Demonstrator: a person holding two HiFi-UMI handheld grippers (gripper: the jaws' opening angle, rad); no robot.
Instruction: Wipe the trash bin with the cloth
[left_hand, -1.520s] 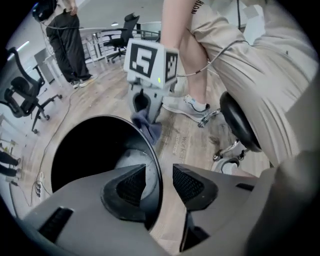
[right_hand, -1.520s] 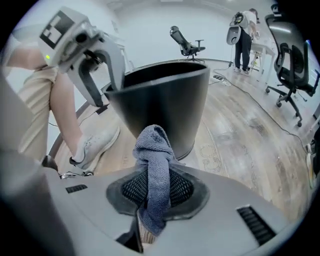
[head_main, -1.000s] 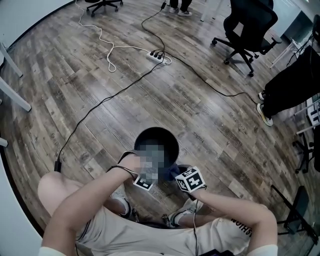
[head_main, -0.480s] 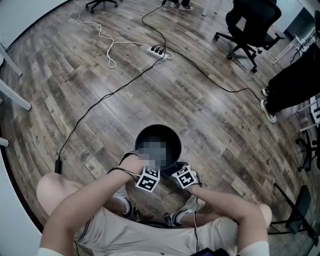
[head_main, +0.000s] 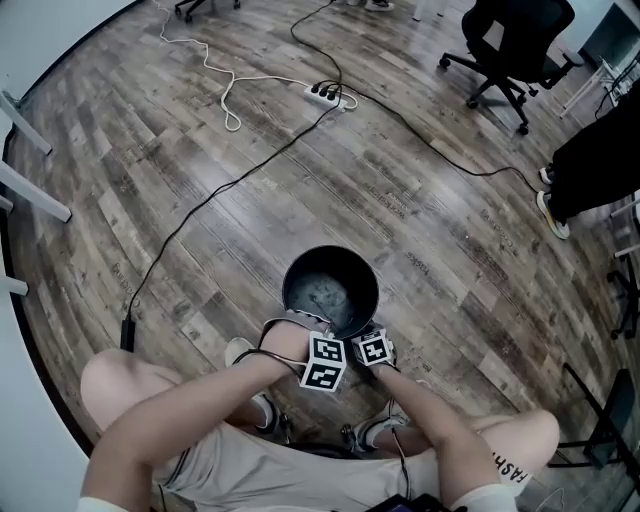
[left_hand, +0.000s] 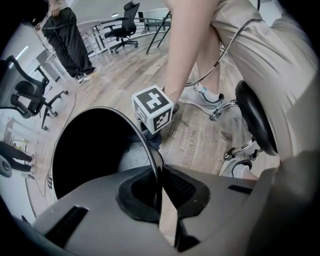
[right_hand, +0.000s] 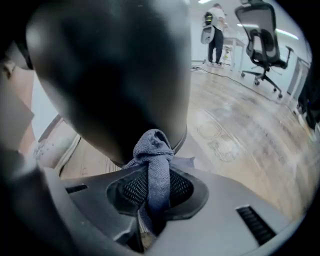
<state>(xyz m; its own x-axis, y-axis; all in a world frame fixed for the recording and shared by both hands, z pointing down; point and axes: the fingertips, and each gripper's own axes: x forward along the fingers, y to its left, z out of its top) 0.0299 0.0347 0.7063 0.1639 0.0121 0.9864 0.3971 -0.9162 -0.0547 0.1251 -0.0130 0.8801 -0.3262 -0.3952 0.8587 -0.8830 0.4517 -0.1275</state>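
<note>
With my left gripper (left_hand: 161, 197) pinched tight on the rim of the trash bin (head_main: 330, 290) on the floor at my feet and my right gripper (right_hand: 156, 190) clamping the cloth (right_hand: 154, 147) low by its wall, a hard push could tip it.

We see a wooden plank floor (head_main: 430, 230) all around. A white power strip (head_main: 330, 94) lies on it near the top of the head view. From it a white cable (head_main: 235, 78) loops off to the left, and a black cable (head_main: 215, 197) runs down to a small black box (head_main: 127, 335). A black office chair (head_main: 510, 35) stands at the upper right. In the left gripper view we see a black stool (left_hand: 256, 120) with a chrome base, near a pale sneaker (left_hand: 204, 93). In the right gripper view a person (right_hand: 216, 30) stands far off near another chair (right_hand: 261, 27).
</note>
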